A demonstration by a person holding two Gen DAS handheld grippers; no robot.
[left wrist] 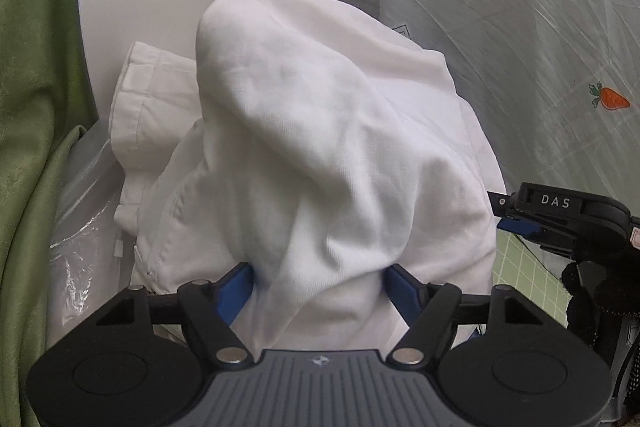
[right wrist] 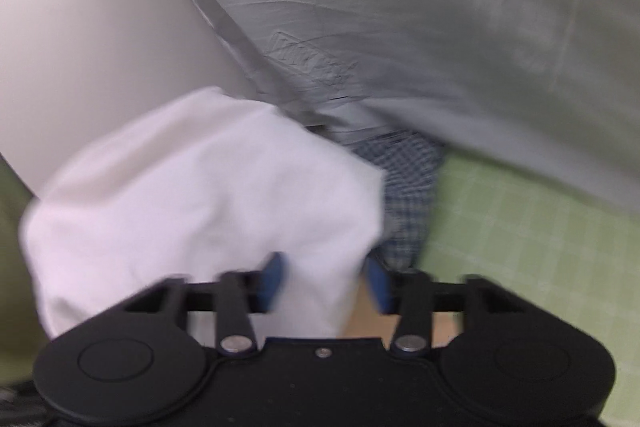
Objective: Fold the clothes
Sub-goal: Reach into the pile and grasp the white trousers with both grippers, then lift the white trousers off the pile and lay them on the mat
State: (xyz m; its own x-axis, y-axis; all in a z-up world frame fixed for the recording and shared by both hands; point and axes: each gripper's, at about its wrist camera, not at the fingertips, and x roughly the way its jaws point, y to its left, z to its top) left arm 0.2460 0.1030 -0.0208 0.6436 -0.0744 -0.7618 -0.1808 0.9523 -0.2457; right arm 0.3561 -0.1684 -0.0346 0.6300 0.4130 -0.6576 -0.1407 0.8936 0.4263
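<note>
Down at a slant, the left gripper (left wrist: 320,283) has its blue pads pressed on a bunched fold of soft white garment (left wrist: 320,147), heaped over a white pile beside crinkled clear plastic (left wrist: 80,227). Nearby, the right gripper (right wrist: 326,281), lettered "DAS", brackets the same cloth; blur hides whether its pads press. Grey sheet (left wrist: 500,27) bears a carrot print.
</note>
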